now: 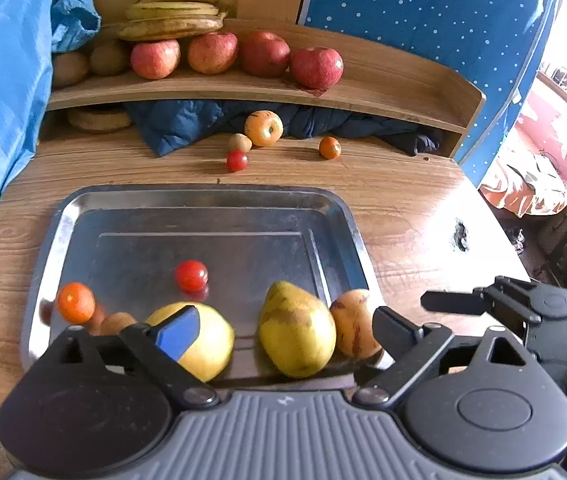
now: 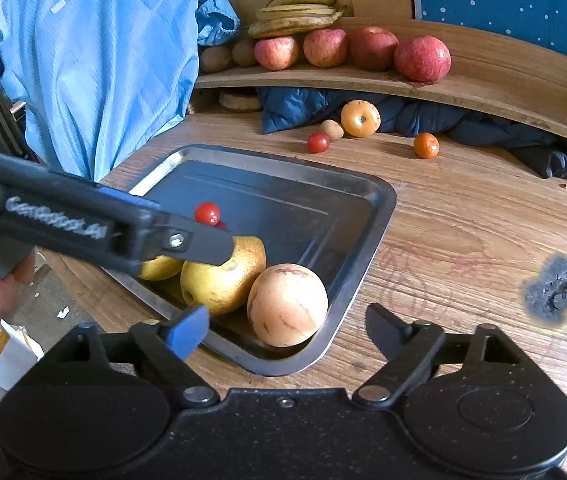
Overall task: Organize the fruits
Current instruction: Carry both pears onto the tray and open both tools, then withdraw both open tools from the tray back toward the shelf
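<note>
A steel tray [image 1: 211, 200] [image 2: 379, 216] lies on the wooden table. In it are a pear [image 1: 297, 330] [image 2: 223, 276], a tan striped fruit [image 1: 353, 322] [image 2: 287, 304], a yellow fruit [image 1: 207, 344], a cherry tomato [image 1: 191, 275] [image 2: 207, 213], a small orange [image 1: 75, 303] and a small brown fruit [image 1: 117, 322]. My left gripper [image 1: 283, 334] is open, its jaws on either side of the pear and tan fruit. My right gripper [image 2: 287, 328] is open and empty just above the tray's near corner, by the tan fruit.
Loose on the table beyond the tray are a tomato [image 1: 237, 160], a small brown fruit [image 1: 240, 142], a yellow-orange fruit [image 1: 264, 128] and a small orange [image 1: 330, 147]. A shelf [image 1: 383, 92] holds apples [image 1: 211, 53], bananas and kiwis. A burn mark [image 2: 557, 290] is at the right.
</note>
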A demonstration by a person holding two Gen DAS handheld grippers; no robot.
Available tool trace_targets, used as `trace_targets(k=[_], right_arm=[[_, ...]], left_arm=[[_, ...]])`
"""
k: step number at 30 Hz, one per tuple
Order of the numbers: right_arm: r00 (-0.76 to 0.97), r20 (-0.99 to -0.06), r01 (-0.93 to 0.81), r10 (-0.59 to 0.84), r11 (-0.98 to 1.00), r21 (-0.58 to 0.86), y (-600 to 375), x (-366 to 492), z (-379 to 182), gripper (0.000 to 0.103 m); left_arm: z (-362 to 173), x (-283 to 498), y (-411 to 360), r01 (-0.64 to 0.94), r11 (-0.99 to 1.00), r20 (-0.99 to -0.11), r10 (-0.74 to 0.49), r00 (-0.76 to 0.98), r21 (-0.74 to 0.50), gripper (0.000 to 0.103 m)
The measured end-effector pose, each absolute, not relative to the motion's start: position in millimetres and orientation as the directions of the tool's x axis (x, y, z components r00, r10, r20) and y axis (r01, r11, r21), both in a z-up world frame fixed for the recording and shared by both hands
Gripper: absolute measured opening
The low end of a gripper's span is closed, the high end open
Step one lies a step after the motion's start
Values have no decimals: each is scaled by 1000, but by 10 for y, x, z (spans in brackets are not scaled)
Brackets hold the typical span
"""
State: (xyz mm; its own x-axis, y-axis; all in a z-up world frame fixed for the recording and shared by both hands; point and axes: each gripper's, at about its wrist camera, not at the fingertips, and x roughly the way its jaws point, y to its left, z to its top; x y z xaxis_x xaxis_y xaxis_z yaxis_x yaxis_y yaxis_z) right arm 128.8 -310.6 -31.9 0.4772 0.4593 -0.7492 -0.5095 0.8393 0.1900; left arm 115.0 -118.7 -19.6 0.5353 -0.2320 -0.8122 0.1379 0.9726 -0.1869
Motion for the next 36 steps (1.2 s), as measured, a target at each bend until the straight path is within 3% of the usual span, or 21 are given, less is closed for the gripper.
trace_targets(k=[7, 21, 36], right_arm=[[461, -754, -524, 467, 829, 193, -3092, 1266, -290, 102], [420, -794, -563, 440, 813, 152, -2942, 1267, -289, 102], [438, -774, -561, 457, 812, 162, -2786, 1450, -222, 102]], left_arm=[[-156, 931, -1012, 97, 985, -836, -170, 521, -140, 100], [-333, 765, -452, -70, 998, -903, 41, 427, 12, 101], [-167, 1106, -260, -57, 997, -882, 64, 467, 42, 102]])
